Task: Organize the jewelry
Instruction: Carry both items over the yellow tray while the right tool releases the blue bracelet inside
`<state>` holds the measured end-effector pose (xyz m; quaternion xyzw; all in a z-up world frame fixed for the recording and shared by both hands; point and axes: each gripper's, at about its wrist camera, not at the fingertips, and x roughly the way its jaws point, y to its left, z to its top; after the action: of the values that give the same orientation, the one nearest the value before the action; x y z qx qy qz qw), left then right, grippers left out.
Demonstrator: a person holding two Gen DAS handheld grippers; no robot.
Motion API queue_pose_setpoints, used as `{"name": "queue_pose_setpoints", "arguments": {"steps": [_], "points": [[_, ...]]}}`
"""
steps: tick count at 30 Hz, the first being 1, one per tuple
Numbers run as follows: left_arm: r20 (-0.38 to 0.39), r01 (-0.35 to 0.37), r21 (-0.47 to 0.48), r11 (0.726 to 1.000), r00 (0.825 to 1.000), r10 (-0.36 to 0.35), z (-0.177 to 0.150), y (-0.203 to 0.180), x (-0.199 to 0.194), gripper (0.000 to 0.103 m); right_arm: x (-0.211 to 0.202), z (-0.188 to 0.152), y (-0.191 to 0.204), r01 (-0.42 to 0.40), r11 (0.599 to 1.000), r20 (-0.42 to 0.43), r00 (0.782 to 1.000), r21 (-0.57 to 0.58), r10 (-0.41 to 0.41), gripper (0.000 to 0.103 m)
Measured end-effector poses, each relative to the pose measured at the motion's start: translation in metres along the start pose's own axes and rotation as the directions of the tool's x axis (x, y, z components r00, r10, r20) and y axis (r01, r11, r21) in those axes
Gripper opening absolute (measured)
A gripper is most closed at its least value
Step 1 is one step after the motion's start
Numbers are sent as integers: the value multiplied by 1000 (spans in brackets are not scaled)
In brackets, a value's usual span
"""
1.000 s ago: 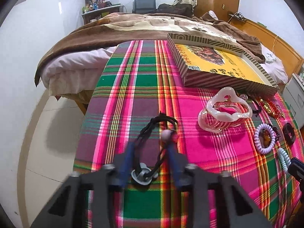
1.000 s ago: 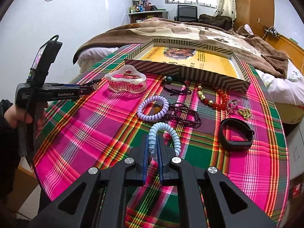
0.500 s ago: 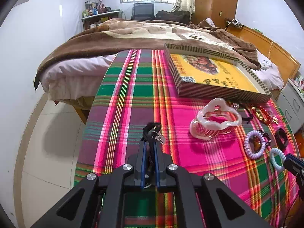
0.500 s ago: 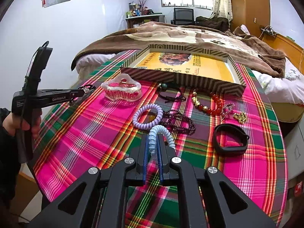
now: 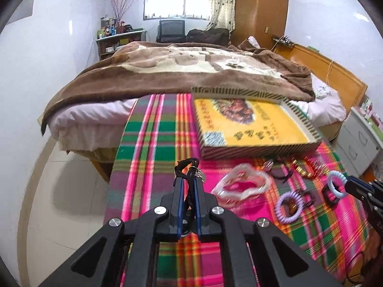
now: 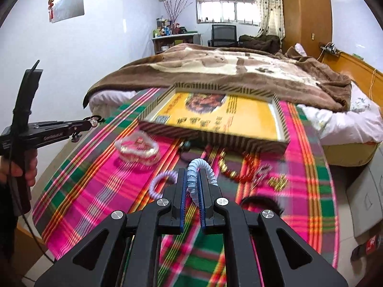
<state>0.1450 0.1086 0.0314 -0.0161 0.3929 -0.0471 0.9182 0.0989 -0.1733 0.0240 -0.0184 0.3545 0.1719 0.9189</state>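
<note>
The jaws of the left gripper point(image 5: 189, 184) are clamped on a black cord necklace with a small silver pendant point(image 5: 189, 167). Only a short loop of the cord stands out past the tips, and the rest hangs between and under the jaws. The jaws of the right gripper point(image 6: 192, 179) are pressed together on a pale blue spiral plastic hair tie point(image 6: 198, 169), which arches up above the tips. Both things seem to be off the cloth.

The first risk, I think, is slipping. The cord is thin and soft, so it may slide out if the hand swings. The spiral tie is springy and is squeezed flat, so it can pop out sideways.

The second risk is the hanging part of the necklace. It could catch on the wall of the large flat yellow box with striped sides point(image 5: 251, 129), or drag over the clear pink-edged plastic hair claw point(image 5: 241, 186) that lies just beside the path.

Under the right gripper lie a lilac spiral hair tie point(image 6: 160, 181), a red and gold bead bracelet point(image 6: 237, 169) and small gold earrings point(image 6: 277, 181) on the pink and green plaid tabletop point(image 5: 153, 138). A low pass may push them off their places. The pictures are blurred, so finer contact I cannot tell.
</note>
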Motion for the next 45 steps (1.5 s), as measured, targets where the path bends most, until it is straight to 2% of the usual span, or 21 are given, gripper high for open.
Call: {"name": "queue_pose_setpoints", "arguments": {"steps": [7, 13, 21, 26, 31, 39, 45], "points": [[24, 20, 24, 1000, 1000, -21, 33, -18, 7, 8, 4, 36, -21, 28, 1000, 39, 999, -2, -28, 9], [16, 44, 40, 998, 999, -45, 59, -32, 33, 8, 28, 63, -38, 48, 999, 35, 998, -2, -48, 9], [2, 82, 55, 995, 997, -83, 101, -49, 88, 8, 89, 107, -63, 73, 997, -3, 997, -5, -73, 9], [-27, 98, 62, 993, 995, -96, 122, -55, 129, 8, 131, 123, -70, 88, 996, -40, 995, -8, -88, 9], [-48, 79, 59, 995, 996, -77, 139, -56, 171, 8, 175, 134, -78, 101, 995, -89, 991, 1, -101, 9], [-127, 50, 94, 994, 991, -38, 140, -59, 224, 8, 233, 142, -81, 125, 992, -180, 975, -27, -128, 9], [-169, 60, 115, 992, 985, -40, 135, -66, 240, 8, 248, 138, -75, 97, 994, -217, 970, -45, -105, 9]]}}
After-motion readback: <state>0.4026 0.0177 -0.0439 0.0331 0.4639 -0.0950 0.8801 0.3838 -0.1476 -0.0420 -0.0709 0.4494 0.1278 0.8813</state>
